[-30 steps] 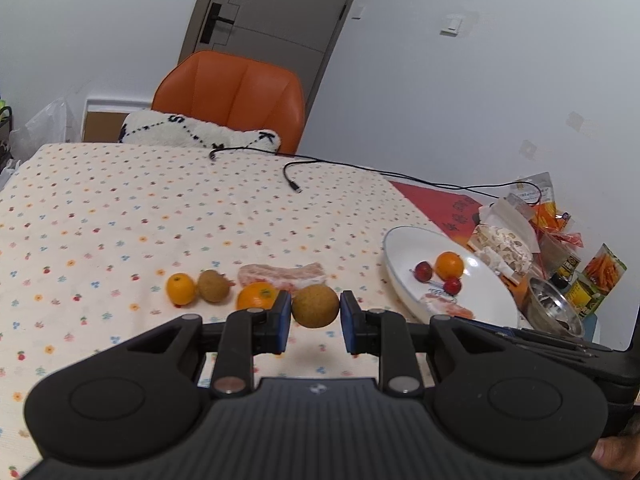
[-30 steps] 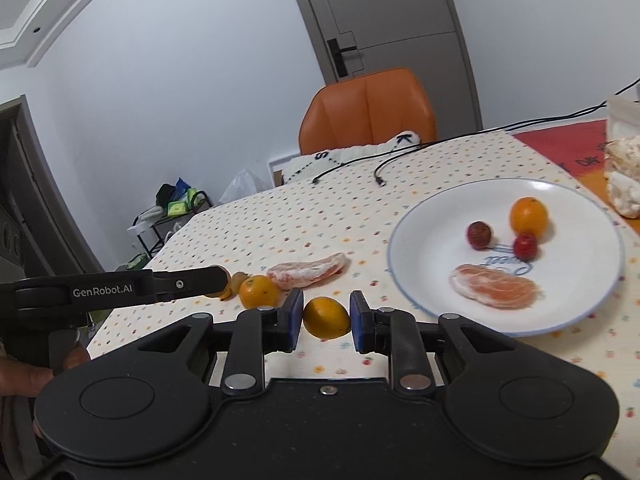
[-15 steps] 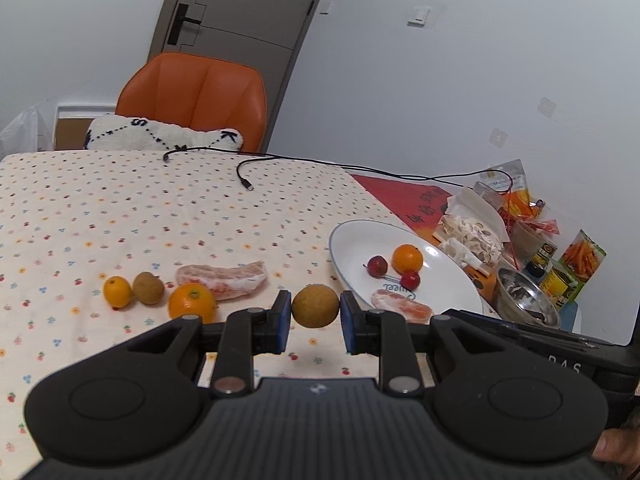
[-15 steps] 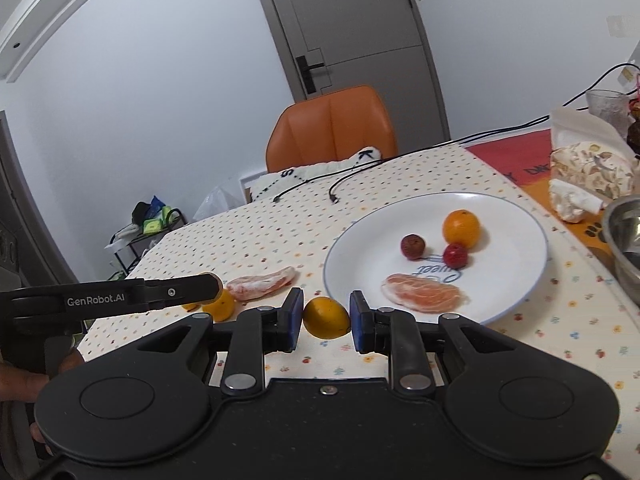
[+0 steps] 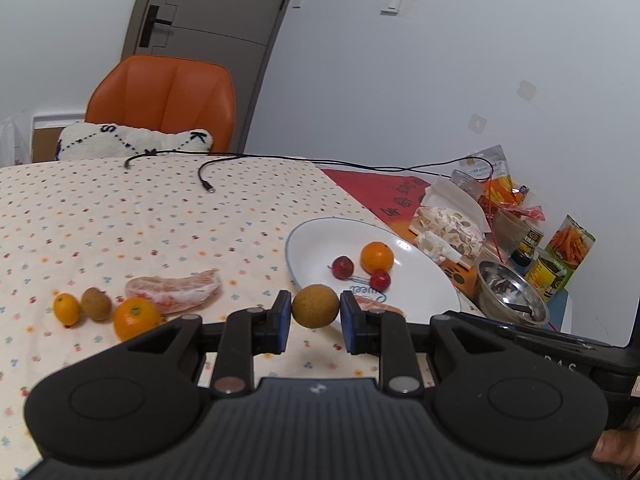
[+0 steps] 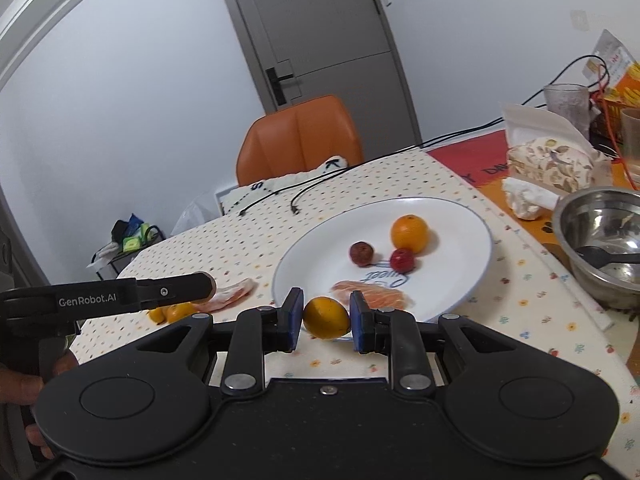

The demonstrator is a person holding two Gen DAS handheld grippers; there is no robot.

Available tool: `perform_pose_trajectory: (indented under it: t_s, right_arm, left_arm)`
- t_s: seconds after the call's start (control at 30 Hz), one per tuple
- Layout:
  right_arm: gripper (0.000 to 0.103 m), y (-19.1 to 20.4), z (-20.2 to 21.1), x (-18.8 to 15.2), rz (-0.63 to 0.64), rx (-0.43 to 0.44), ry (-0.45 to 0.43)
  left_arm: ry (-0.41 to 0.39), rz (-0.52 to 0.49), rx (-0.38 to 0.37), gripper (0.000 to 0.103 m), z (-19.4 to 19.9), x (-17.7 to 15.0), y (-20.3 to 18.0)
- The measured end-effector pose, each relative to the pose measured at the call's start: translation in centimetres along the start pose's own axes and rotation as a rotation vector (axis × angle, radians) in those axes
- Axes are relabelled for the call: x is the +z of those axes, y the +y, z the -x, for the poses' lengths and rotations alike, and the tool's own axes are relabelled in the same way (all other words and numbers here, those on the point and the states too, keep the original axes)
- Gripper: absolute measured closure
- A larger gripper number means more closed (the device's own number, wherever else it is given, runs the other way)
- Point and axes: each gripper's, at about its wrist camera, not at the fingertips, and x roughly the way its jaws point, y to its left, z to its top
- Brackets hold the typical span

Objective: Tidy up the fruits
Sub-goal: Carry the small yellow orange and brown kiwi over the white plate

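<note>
Both hand-held grippers are loaded and heading for the white plate. The left hand-held gripper is clamped on a round brown fruit, pads touching both sides, fruit held clear of the counter. The right hand-held gripper is closed the same way on a small orange citrus, just short of the plate's near rim.

Step in hand looks like carry-and-place. To do it well: bring each fruit over bare plate, low, then open slowly so it does not roll (both are round, and the plate looks shallow). Avoid dropping onto the peeled pomelo segment at the near edge, and onto the orange and two small red fruits further in. The bare left half of the plate looks like the safest spot. Release one at a time; the grippers sit close, the left one's body crossing the right wrist view at the left.

Pose: both are held roughly level, fingers pointing forward across the counter; the left sits left of the plate, the right nearly in front of it. A hand grips the left handle.

Left on the cloth: a second pomelo piece, an orange, a brown fruit, a kumquat
</note>
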Motion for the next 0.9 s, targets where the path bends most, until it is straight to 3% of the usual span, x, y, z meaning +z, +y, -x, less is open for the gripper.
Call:
perform_pose_trajectory:
  t_s: [0.9]
  right_arm:
    - [0.08, -5.2, -1.6, 1.8, -0.064, -0.085, -0.036]
  left_arm:
    - [0.032, -0.036, -0.012, 0.079, -6.5, 2.2, -2.4]
